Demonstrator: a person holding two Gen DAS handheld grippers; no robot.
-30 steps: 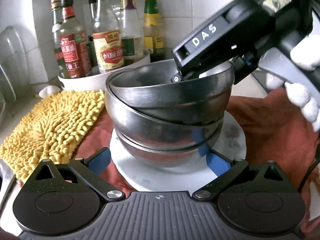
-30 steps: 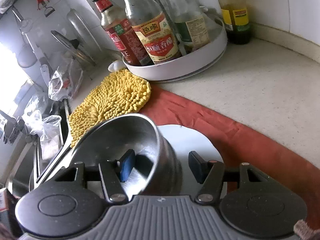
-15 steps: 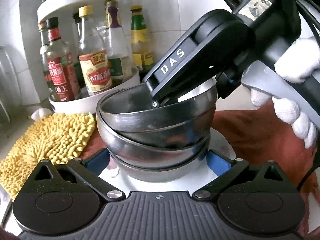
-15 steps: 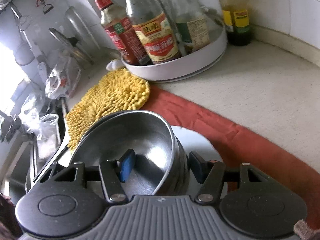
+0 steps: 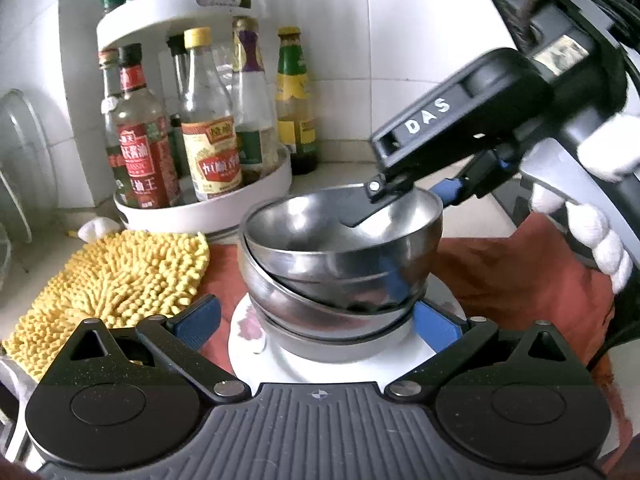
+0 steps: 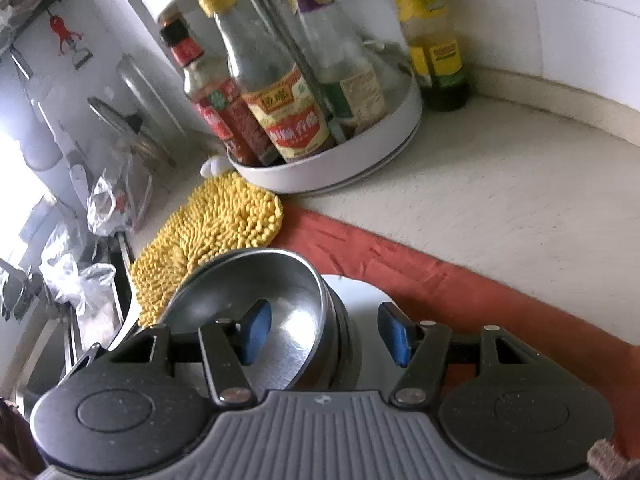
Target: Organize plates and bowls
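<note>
Three nested steel bowls stand on a white plate [image 5: 360,364] on a red cloth [image 5: 500,272]. The top bowl [image 5: 340,224] sits slightly tilted in the stack. My left gripper [image 5: 316,324] is open, its blue pads on either side of the stack's base; the left pad stands clear of the metal. My right gripper [image 5: 412,196], held by a white-gloved hand [image 5: 600,240], comes down from the right. In the right wrist view the right gripper [image 6: 325,334] is open astride the top bowl's [image 6: 256,284] right rim, one pad inside, one outside over the plate [image 6: 360,292].
A yellow chenille mitt [image 5: 120,280] lies left of the stack. Behind it a white turntable rack [image 5: 208,204] holds several sauce bottles, with a green-capped bottle [image 6: 436,40] beside it at the tiled wall. Pot lids and plastic bags [image 6: 108,204] crowd the far left.
My left gripper has risen and drawn back a little, so the stack looks smaller and lower between its pads. The right gripper stays astride the top bowl's rim.
</note>
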